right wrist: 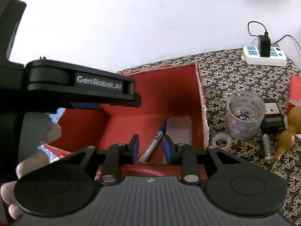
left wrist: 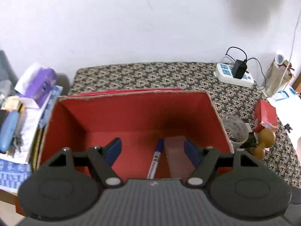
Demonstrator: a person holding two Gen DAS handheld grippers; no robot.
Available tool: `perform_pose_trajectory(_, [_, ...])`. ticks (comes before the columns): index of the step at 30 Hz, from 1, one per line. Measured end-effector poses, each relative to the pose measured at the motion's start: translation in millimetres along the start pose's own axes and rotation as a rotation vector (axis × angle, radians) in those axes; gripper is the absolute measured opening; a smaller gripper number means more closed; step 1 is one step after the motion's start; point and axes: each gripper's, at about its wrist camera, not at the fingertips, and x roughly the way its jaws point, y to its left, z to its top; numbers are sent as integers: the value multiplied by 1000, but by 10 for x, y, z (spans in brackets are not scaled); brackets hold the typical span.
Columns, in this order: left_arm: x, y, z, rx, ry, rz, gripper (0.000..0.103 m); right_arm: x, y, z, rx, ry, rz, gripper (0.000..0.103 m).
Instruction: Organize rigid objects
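Observation:
An open red cardboard box (left wrist: 112,111) stands on the patterned table; it also shows in the right wrist view (right wrist: 169,86). Inside lie a blue-and-white marker (left wrist: 155,160) (right wrist: 153,141) and a flat pinkish block (left wrist: 177,156) (right wrist: 179,130). My left gripper (left wrist: 153,150) is open and empty above the box, jaws wide apart. My right gripper (right wrist: 150,146) is open and empty at the box's near edge, with the marker lying below between its fingers. The left gripper's body (right wrist: 80,82) fills the left of the right wrist view.
Right of the box are a clear tape roll (right wrist: 244,113), a small tape ring (right wrist: 222,141), a wooden gourd (right wrist: 289,131), a black device (right wrist: 272,116), a small red box (left wrist: 265,114) and a power strip with adapter (right wrist: 264,54). Papers and clutter (left wrist: 28,103) lie left.

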Motion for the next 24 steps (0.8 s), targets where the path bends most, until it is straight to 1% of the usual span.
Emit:
perform_pose_trajectory(9, [-231, -54, -120, -3, -35, 79, 77, -182, 15, -29, 10, -25, 8, 12])
perform_pose_trajectory(13, [-355, -69, -204, -5, -46, 115, 86, -240, 43, -48, 2, -29, 13, 12])
perform_pose_trajectory(18, [-516, -64, -311, -25, -54, 142, 89, -342, 74, -100, -15, -38, 34, 13])
perform_pose_trajectory(20, [-582, -62, -367, -41, -55, 153, 93, -380, 90, -122, -26, -34, 51, 14])
perform_pose_trajectory(24, [-699, -60, -508, -76, -42, 163, 93, -476, 108, -187, -47, -33, 70, 15])
